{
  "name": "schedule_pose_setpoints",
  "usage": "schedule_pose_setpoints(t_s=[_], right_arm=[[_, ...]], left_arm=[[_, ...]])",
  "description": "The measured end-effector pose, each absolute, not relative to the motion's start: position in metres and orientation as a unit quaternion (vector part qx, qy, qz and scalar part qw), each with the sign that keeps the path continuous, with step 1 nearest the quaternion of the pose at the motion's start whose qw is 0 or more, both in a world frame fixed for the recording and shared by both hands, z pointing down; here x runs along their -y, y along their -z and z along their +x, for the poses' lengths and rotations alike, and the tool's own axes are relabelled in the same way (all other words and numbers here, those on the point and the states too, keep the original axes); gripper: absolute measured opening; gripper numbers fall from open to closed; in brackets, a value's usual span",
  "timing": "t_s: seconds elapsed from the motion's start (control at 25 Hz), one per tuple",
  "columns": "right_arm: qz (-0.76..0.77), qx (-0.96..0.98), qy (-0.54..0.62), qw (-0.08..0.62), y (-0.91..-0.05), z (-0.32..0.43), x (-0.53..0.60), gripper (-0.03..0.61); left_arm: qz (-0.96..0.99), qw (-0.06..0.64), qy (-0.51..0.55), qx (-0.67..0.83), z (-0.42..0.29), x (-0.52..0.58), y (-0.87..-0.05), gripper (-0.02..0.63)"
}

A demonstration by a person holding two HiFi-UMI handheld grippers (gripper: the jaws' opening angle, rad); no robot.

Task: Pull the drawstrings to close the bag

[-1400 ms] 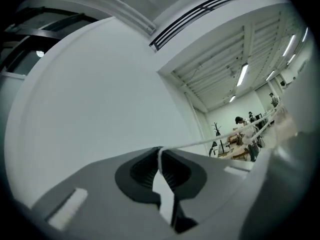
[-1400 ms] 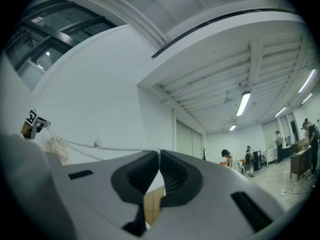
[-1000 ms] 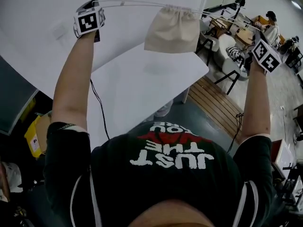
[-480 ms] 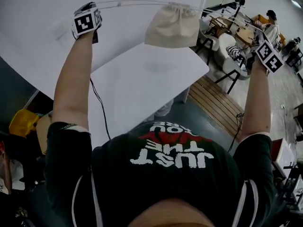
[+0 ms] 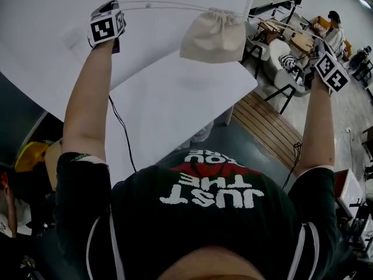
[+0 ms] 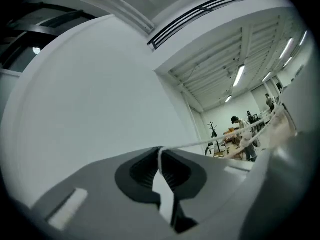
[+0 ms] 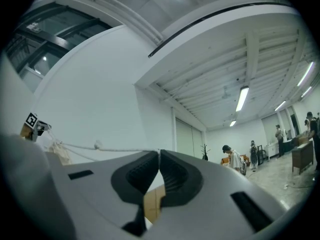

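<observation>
In the head view, a beige cloth bag (image 5: pixel 213 37) is seen hung in the air over a white table (image 5: pixel 175 104), between the left gripper (image 5: pixel 108 19) and the right gripper (image 5: pixel 326 63). Its mouth is gathered into tight puckers, and its drawstrings (image 5: pixel 157 6) are stretched taut to either side.

In the left gripper view, the ribbed dark pads (image 6: pixel 145 171) are pressed together on the thin white cord.

In the right gripper view, the pads are likewise clamped on the cord, which is knotted partway towards the bag.
</observation>
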State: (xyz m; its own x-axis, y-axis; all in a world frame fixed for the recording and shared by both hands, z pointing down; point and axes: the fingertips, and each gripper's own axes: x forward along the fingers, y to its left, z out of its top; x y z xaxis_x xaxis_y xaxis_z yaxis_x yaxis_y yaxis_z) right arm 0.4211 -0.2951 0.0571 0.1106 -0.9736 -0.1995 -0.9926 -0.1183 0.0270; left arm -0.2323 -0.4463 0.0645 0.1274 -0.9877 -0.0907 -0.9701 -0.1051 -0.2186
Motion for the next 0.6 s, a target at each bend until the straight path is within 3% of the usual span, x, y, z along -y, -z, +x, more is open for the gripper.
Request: schedule_pose_setpoints(t_s=[0.6], right_arm=[[-0.735, -0.671, -0.066, 0.064, -0.069, 0.421, 0.301, 0.012]], left_arm=[[-0.747, 0.068, 0.020, -0.661, -0.236, 0.450, -0.077, 0.008]])
